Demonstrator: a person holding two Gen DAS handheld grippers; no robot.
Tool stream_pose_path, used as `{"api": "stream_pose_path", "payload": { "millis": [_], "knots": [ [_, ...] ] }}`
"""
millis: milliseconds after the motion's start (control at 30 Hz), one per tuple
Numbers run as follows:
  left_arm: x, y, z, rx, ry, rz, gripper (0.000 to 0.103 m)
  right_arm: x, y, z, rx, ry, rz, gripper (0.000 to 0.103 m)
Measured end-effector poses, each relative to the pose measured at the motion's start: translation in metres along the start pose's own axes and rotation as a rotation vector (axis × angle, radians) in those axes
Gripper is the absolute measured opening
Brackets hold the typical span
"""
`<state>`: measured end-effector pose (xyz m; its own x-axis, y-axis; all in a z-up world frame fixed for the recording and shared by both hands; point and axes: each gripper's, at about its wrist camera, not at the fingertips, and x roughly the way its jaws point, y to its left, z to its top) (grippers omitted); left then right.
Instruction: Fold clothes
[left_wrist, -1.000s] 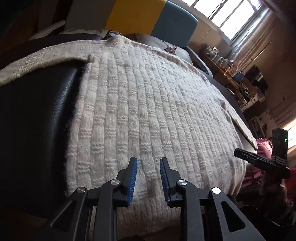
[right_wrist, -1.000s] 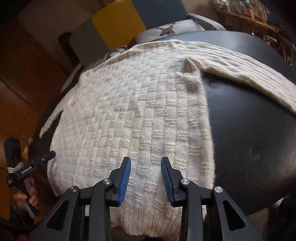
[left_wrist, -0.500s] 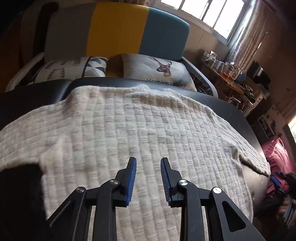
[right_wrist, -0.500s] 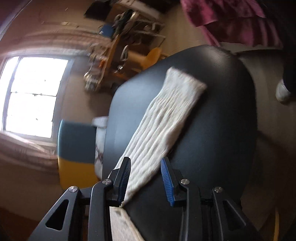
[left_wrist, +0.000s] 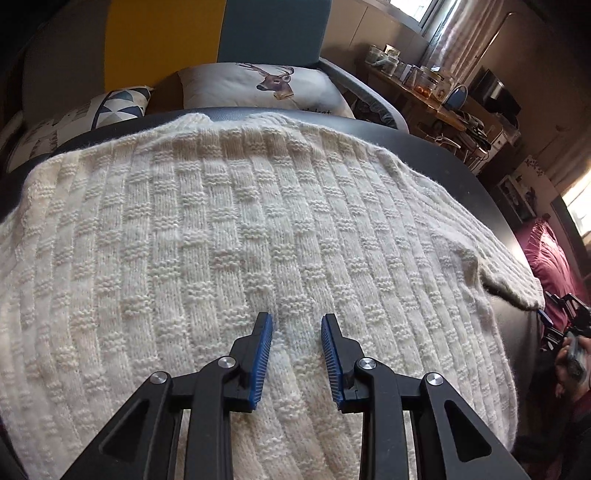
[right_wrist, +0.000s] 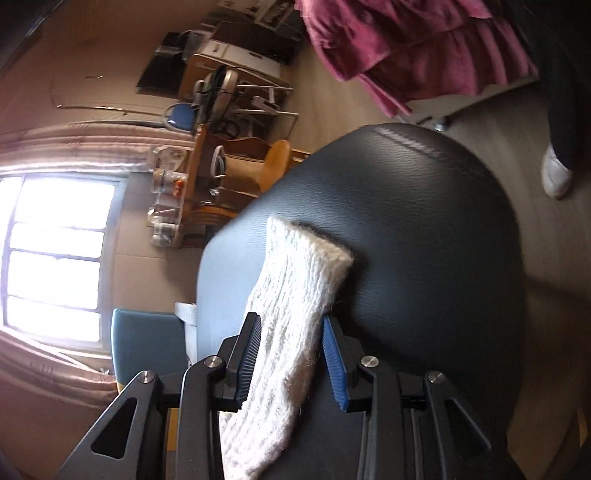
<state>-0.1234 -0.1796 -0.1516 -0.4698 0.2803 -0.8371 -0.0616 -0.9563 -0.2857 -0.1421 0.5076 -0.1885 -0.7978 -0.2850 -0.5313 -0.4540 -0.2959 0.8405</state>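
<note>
Cream chunky-knit sweater (left_wrist: 258, 229): soft, limp, bulky. Left claw (left_wrist: 296, 354) open above its body. Right claw (right_wrist: 291, 358) open, straddling the sleeve (right_wrist: 295, 306); best gripped near the cuff.

One cream knitted sweater (left_wrist: 236, 229) lies on one black padded table (right_wrist: 424, 240). Two cushions sit behind it: a deer-print cushion (left_wrist: 258, 86) and a triangle-patterned cushion (left_wrist: 74, 122). Two grippers show.

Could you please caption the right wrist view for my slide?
Right gripper straddles the cream sweater's sleeve lying on the black cushion.
</note>
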Motion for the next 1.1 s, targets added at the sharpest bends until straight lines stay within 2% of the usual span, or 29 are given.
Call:
{"api": "stream_pose_path", "payload": {
  "millis": [100,233,300,400,500,567,667,767,867,1000,1100],
  "knots": [
    [-0.001,0.001,-0.001,-0.006,-0.004,-0.007,0.029,-0.001,0.001,0.002,-0.033,0.032,-0.01,0.034],
    [-0.001,0.0,-0.002,0.001,-0.012,-0.008,0.032,0.007,0.015,0.004,-0.158,0.079,-0.127,0.007],
    [0.0,-0.001,-0.003,0.006,-0.013,-0.006,0.033,0.01,0.02,0.003,-0.203,0.081,-0.141,0.006],
    [0.0,-0.002,-0.003,0.014,-0.014,-0.004,0.034,0.015,0.035,-0.003,-0.264,0.103,-0.092,0.006],
    [0.0,-0.004,-0.003,0.017,-0.006,0.0,0.035,0.027,0.073,-0.023,-0.383,0.166,-0.013,0.006],
    [0.0,-0.002,0.001,0.001,0.011,-0.01,0.035,0.036,0.103,-0.046,-0.479,0.221,0.036,0.006],
    [-0.003,0.003,0.008,-0.053,0.036,-0.04,0.035,0.056,0.149,-0.099,-0.659,0.332,0.086,0.006],
    [-0.008,0.007,0.016,-0.125,0.058,-0.135,0.035,0.08,0.177,-0.169,-0.866,0.454,0.065,0.006],
    [-0.011,0.003,0.029,-0.186,0.078,-0.23,0.035,0.101,0.178,-0.228,-1.033,0.533,0.007,0.006],
    [-0.005,-0.019,0.055,-0.237,0.125,-0.377,0.035,0.108,0.163,-0.265,-1.125,0.58,-0.018,0.006],
    [0.011,-0.045,0.075,-0.25,0.172,-0.449,0.035,0.103,0.164,-0.274,-1.151,0.558,-0.001,0.006]
  ]
}}
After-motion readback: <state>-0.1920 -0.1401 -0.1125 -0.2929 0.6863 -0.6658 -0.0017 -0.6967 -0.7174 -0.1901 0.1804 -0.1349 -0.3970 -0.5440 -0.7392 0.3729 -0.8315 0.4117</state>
